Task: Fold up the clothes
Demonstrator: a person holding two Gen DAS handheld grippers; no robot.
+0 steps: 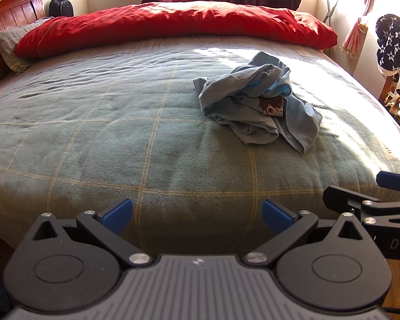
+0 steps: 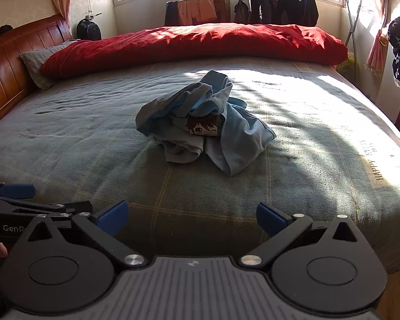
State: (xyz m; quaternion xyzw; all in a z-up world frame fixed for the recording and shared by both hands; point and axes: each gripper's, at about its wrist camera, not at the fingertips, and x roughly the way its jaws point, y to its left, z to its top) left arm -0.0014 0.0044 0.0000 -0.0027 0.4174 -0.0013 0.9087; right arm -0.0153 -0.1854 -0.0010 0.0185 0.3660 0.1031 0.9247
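A crumpled light blue shirt (image 1: 258,106) (image 2: 204,122) with a cartoon face print lies in a heap on the green plaid bedspread (image 1: 120,133) (image 2: 80,144). My left gripper (image 1: 197,217) is open at the near edge of the bed, well short of the shirt and left of it, holding nothing. My right gripper (image 2: 192,218) is open too, near the same edge, with the shirt straight ahead and nothing between its blue pads (image 2: 112,217). Each gripper shows at the side of the other's view: the right gripper (image 1: 370,200) and the left gripper (image 2: 26,202).
A red duvet (image 1: 173,26) (image 2: 194,42) is rolled along the far side of the bed, a grey pillow (image 1: 10,42) by the wooden headboard (image 2: 16,61). Dark jackets hang on a rack (image 2: 280,2) behind. A star-patterned garment (image 1: 394,48) hangs at right.
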